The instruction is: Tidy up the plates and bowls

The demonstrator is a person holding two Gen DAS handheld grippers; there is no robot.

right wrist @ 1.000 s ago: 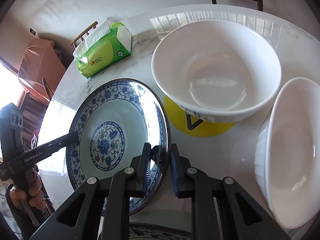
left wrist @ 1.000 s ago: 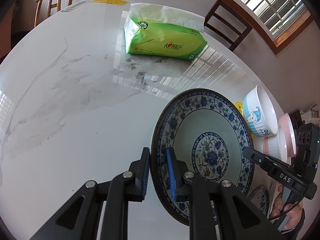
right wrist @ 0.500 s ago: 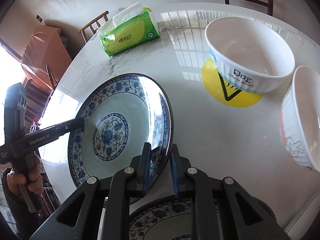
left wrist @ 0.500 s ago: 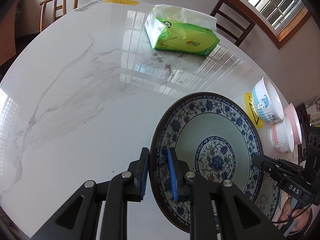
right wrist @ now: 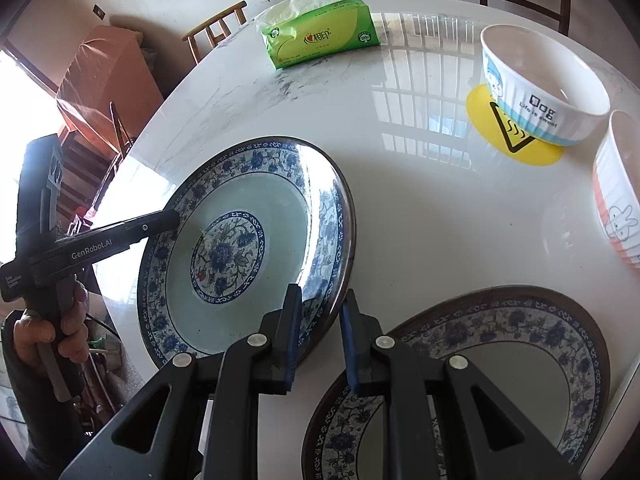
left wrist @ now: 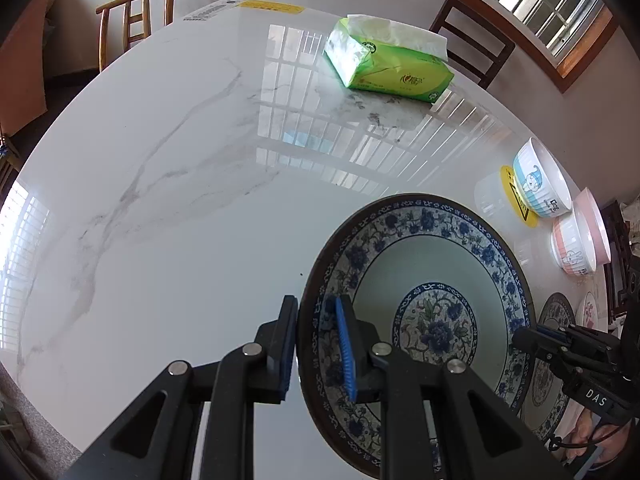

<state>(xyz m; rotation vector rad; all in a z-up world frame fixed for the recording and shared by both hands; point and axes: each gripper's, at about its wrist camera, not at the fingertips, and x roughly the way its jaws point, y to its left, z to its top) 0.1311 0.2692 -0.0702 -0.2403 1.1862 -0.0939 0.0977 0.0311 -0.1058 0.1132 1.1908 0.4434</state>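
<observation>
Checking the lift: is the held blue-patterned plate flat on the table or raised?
Raised and tilted: plate is gripped at opposite rims by left gripper and right gripper.

blue-and-white floral plate (right wrist: 240,248) with a dark rim, pale green well. green tissue pack (right wrist: 320,40), yellow coaster (right wrist: 516,140), blue-banded white bowl (right wrist: 544,96), grey-veined white marble table (left wrist: 160,200).

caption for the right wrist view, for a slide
Two hand-held grippers, right and left, grip opposite rims of a blue-and-white plate above the marble table.
</observation>
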